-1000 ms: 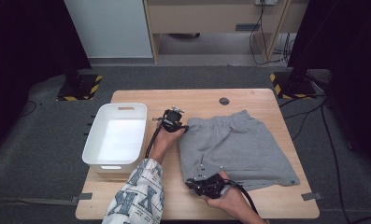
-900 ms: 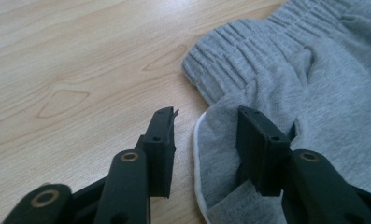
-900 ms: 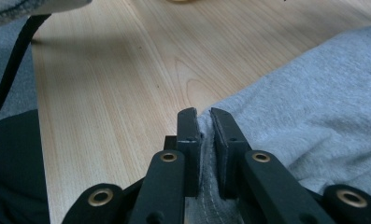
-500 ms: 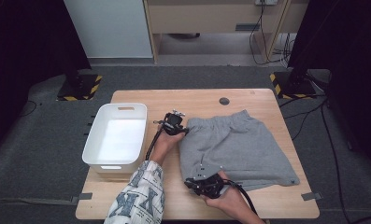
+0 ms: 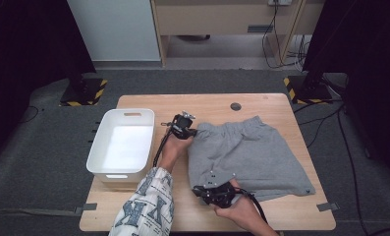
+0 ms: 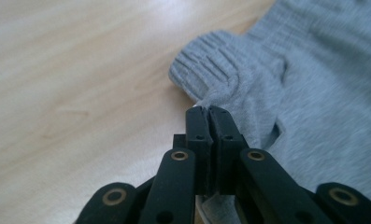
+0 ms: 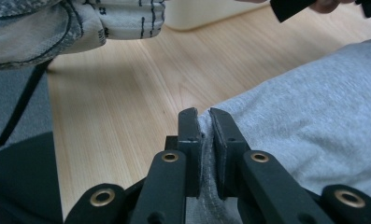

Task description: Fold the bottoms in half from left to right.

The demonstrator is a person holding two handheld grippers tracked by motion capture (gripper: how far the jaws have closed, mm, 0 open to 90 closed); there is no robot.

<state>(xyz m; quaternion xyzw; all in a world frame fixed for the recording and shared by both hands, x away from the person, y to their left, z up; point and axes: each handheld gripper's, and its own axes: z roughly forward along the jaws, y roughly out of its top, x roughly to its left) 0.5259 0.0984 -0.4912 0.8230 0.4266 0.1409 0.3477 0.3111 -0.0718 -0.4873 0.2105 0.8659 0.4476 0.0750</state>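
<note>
While the shorts are pinched on their bin-side edge, waistband corner in the just-closed left gripper, hem corner in the right gripper, they extend away from both.

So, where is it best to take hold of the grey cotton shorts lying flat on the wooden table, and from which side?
Grip the grey cotton shorts at the two corners of their edge nearest the white plastic bin, coming from that side: the ribbed waistband corner and the hem corner lie at the border, easy to pinch. The left gripper and right gripper are shut there.
</note>
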